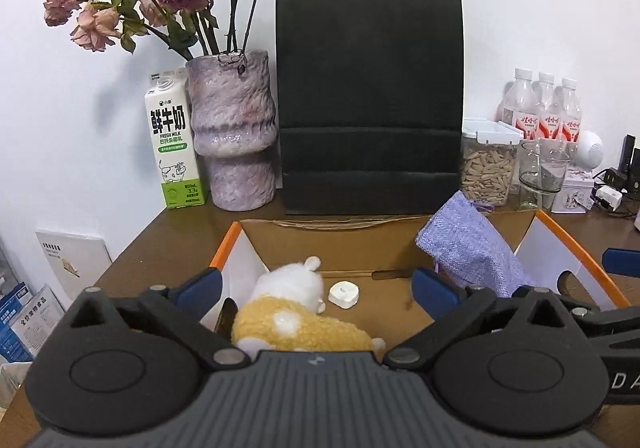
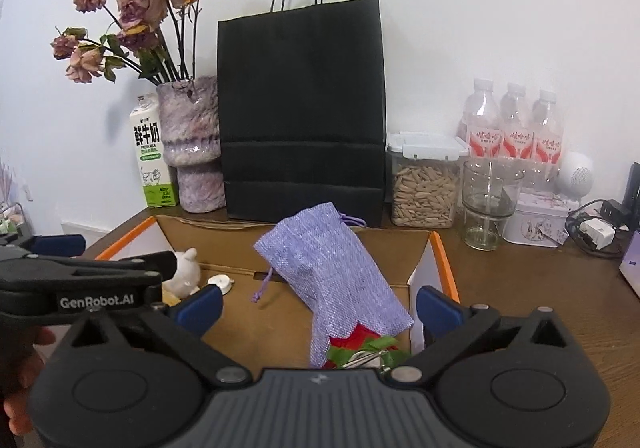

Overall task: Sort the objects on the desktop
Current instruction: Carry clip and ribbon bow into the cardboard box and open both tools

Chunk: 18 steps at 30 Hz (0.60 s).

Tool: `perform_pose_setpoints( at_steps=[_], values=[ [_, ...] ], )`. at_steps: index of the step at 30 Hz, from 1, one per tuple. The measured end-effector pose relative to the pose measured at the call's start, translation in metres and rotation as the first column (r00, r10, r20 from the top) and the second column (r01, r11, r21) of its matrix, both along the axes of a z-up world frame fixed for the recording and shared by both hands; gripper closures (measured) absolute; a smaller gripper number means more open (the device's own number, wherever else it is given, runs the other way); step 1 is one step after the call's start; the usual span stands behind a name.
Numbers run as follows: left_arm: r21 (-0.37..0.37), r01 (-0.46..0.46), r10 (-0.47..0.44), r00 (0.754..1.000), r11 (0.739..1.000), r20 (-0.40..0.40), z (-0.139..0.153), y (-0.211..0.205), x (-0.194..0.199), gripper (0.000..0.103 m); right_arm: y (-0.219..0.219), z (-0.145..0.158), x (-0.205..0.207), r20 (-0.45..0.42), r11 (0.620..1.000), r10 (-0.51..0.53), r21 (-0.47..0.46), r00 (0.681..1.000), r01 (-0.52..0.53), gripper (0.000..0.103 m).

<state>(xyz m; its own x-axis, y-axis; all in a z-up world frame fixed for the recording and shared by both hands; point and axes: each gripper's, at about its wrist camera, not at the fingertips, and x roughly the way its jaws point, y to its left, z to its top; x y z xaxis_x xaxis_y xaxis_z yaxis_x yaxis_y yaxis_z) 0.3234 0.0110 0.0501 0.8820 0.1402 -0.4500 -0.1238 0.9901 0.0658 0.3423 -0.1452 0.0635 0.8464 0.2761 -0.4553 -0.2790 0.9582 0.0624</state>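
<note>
Both tongs gape empty over the cardboard box [image 2: 248,320] — left tongs [image 1: 316,288] directly above the plush toy [image 1: 296,312], right tongs [image 2: 320,304] above the purple pouch [image 2: 332,276], which lies far-left to near-right.

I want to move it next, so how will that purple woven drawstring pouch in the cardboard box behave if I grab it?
The purple woven drawstring pouch will probably flop: it drapes bent over the red and green item. It looks flat, so likely light. Its loose cord may dangle and snag.
</note>
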Motion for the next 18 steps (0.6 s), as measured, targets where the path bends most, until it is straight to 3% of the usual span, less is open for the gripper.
perform_pose_setpoints(
  at_steps=[18],
  values=[
    [0.008, 0.005, -0.005, 1.0, 1.0, 0.019, 0.004, -0.003, -0.006, 0.0, -0.004, 0.014, -0.009, 0.035, 1.0, -0.005, 0.004, 0.999, 0.004, 0.0]
  ],
)
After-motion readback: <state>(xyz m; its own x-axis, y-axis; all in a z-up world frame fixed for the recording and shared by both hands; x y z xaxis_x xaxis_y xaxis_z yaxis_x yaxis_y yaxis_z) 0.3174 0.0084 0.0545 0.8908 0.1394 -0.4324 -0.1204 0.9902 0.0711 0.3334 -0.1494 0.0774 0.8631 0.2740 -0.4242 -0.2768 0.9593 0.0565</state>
